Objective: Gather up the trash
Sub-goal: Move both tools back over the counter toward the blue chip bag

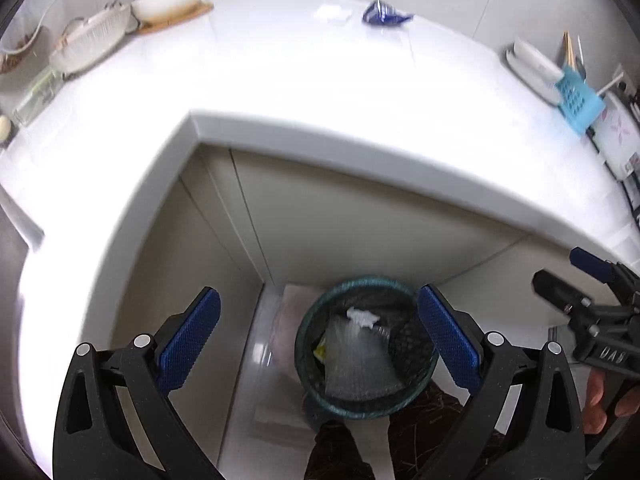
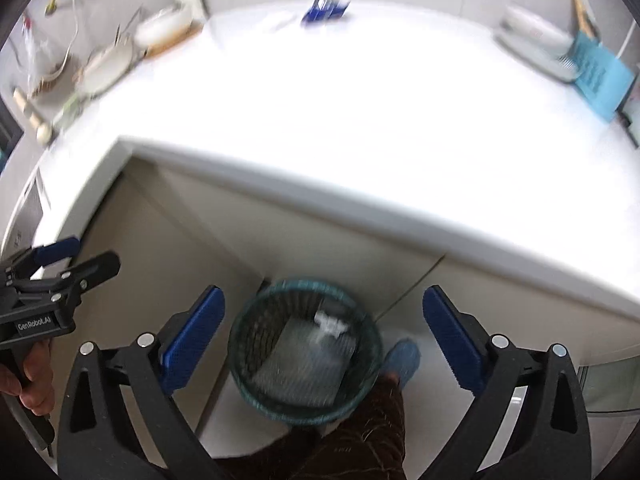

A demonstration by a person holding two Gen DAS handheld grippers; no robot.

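your left gripper [image 1: 318,338] and right gripper [image 2: 324,336] both have fingers spread wide, nothing between them. below sits the bin [image 2: 304,350] on the floor, crumpled paper [image 2: 330,324] inside; a blue wrapper [image 1: 384,12] lies far back on the worktop [image 1: 300,76].

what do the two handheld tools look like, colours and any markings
Both are alike: the left tool and right tool have black plastic fingers with triangular cut-outs, silver round pivot pins and blue textured pads. In the right wrist view the left tool's black body carries a "GenRobot.AI" label. No cables or sleeves are visible.
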